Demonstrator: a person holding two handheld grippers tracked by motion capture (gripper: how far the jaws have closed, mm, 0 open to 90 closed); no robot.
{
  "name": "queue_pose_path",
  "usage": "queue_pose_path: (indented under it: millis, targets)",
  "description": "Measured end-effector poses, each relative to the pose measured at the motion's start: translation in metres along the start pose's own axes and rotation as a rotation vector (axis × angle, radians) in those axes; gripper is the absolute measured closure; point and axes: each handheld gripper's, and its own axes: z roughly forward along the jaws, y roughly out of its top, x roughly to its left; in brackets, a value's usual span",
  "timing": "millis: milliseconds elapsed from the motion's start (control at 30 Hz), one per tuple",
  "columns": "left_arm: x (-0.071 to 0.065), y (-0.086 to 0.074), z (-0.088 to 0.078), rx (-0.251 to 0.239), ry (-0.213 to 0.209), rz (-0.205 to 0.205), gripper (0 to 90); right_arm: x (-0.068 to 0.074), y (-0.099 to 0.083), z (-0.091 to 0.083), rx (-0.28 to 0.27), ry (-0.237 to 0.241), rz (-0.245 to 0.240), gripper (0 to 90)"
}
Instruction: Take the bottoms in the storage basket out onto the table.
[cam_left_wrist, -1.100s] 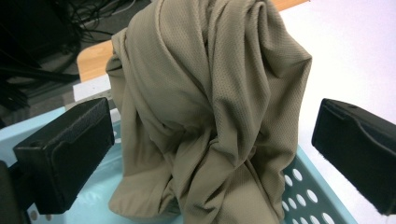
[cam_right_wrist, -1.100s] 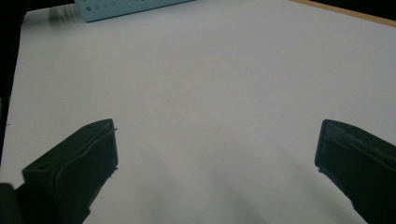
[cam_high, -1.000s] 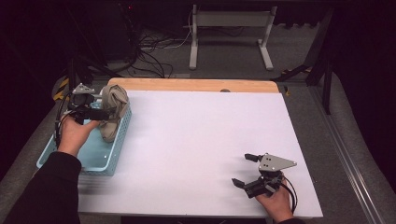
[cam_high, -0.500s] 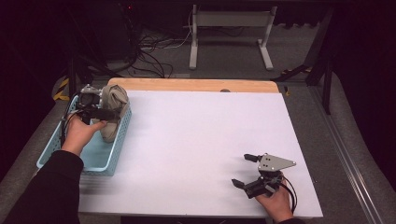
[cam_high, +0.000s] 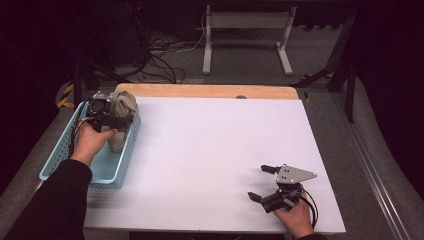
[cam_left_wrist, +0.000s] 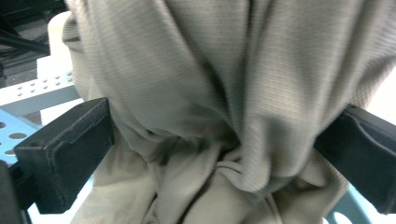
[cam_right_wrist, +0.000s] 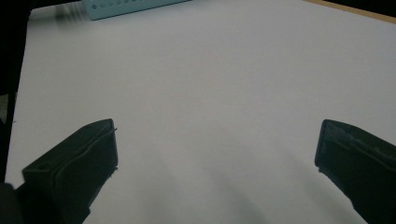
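Observation:
A beige cloth (cam_high: 125, 103) stands bunched at the far end of a light blue basket (cam_high: 121, 167) on the table's left side. My left gripper (cam_high: 127, 119) is at the cloth over the basket. In the left gripper view its jaws stand wide apart on either side of the cloth (cam_left_wrist: 201, 84), which bulges between them. My right gripper (cam_high: 256, 182) rests near the front right of the white table (cam_high: 215, 140), open, with nothing between its jaws. The right gripper view shows bare white tabletop (cam_right_wrist: 219, 84) ahead and the basket's edge (cam_right_wrist: 130, 8) far off.
A wooden strip (cam_high: 200, 91) runs along the table's far edge. Beyond it are cables and a white metal stand (cam_high: 245, 35) on the floor. A grey rail (cam_high: 370, 170) borders the table on the right.
The left hand and its gripper have shifted slightly toward the cloth at the basket's far end. The right gripper has stayed in place.

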Motion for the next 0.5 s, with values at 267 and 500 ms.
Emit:
queue_pose_path:
  millis: [267, 500]
  targets:
    - [0.0019, 0.0003, 0.0060, 0.003, 0.012, 0.014, 9.3, 0.0000, 0.0000, 0.0001, -0.001, 0.005, -0.001, 0.2]
    - [0.0049, -0.0010, 0.0099, 0.000, -0.047, -0.004, 28.6, -0.0001, 0.0000, 0.0001, -0.002, 0.008, 0.001, 0.2]
